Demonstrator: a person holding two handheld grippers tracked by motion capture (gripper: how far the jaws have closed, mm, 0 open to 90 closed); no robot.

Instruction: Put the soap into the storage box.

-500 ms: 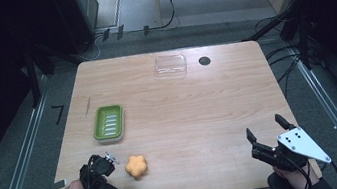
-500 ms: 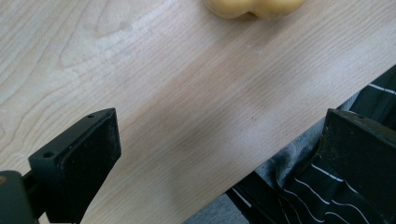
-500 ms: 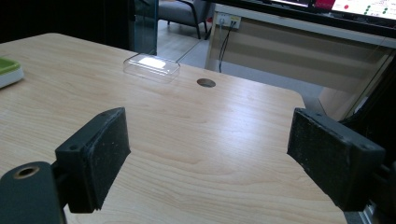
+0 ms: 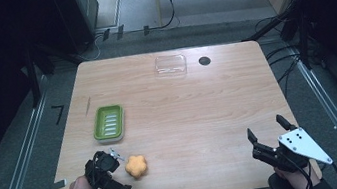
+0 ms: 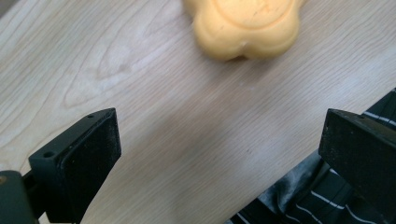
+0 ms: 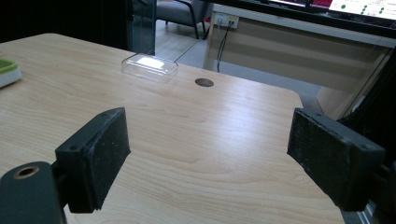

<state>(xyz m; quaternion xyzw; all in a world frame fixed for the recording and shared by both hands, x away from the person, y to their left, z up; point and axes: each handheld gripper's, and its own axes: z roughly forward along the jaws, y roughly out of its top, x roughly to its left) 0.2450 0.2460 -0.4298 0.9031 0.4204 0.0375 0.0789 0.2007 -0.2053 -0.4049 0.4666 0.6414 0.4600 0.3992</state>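
An orange flower-shaped soap [image 4: 136,166] lies near the table's front left, a little below a green ribbed soap dish [image 4: 108,122]. My left gripper [image 4: 116,175] sits just left of the soap, low over the wood, with its jaws wide and turned toward it. In the left gripper view the soap [image 5: 243,25] lies beyond the open left gripper [image 5: 219,154], and only bare table is between the pads. At the front right, my right gripper [image 4: 266,129] is open and empty. The right gripper view has the right gripper [image 6: 208,158] facing the far edge.
A clear plastic lid [image 4: 171,65] rests near the far edge beside a small dark hole [image 4: 204,61]; the lid [image 6: 149,66], the hole [image 6: 204,82] and the dish's corner [image 6: 7,70] appear ahead. Striped cloth [image 5: 327,200] is by the front edge.
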